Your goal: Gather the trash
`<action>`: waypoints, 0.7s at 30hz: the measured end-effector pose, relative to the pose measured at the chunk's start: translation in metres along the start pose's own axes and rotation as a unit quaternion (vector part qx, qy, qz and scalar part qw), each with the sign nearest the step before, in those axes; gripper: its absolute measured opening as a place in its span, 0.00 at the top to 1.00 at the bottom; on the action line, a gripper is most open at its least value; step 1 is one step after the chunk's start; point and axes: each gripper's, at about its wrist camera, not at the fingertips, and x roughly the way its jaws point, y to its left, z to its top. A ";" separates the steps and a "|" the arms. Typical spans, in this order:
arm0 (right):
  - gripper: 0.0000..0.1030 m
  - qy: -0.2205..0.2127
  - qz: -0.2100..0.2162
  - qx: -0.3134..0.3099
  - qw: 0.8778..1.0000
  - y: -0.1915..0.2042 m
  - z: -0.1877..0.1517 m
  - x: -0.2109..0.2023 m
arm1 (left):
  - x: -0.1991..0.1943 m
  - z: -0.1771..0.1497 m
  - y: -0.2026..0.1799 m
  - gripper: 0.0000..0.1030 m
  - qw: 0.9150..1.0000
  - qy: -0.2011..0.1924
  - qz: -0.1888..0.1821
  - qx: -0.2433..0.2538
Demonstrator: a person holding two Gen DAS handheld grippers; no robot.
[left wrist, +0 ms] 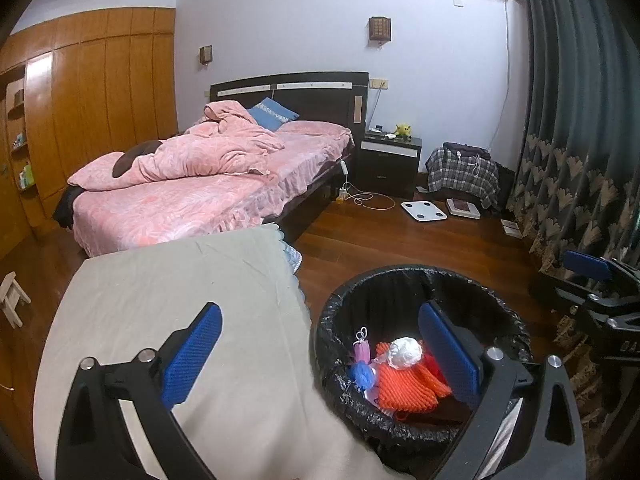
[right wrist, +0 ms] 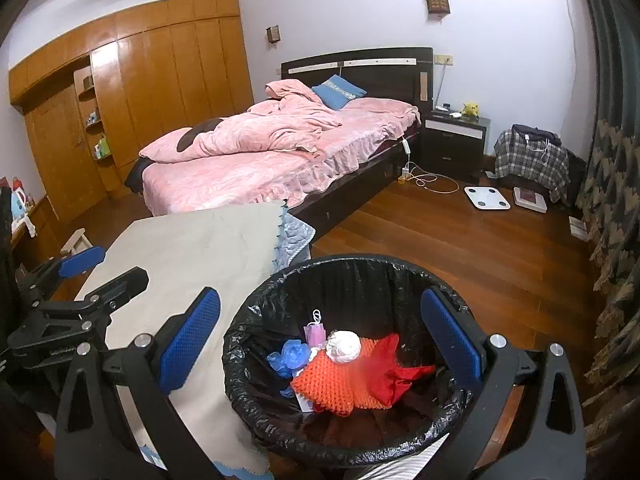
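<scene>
Two grippers hang above the bin, and I hold both of them spread wide with nothing between the blue pads. My left gripper (left wrist: 320,354) straddles the seam between the cloth-covered table (left wrist: 168,300) and the trash bin (left wrist: 404,276); my right gripper (right wrist: 320,340) sits more squarely over the bin's mouth (right wrist: 360,264). I judge that I keep them here because the bin stands just beside the table edge, so anything lifted off the cloth drops in with a short move.

Inside the black liner the trash lies in one loose heap: an orange mesh net (right wrist: 332,380) at the bottom, a red piece (right wrist: 394,372) against it, a white crumpled ball (right wrist: 343,346) on top, a blue crumpled bit (right wrist: 290,356) and a small pink packet (right wrist: 314,334) at the left. The table's cloth looks bare from both views, so I reckon the collecting is close to done.
</scene>
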 end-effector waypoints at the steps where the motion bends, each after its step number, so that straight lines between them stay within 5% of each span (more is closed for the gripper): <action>1: 0.05 0.001 0.000 -0.002 1.000 0.002 0.000 -0.001 | -0.001 0.000 0.000 0.06 1.000 -0.001 -0.001 0.000; 21: 0.05 -0.003 0.000 -0.008 1.000 0.010 0.003 -0.002 | -0.010 0.001 0.002 0.06 1.000 -0.011 0.000 -0.003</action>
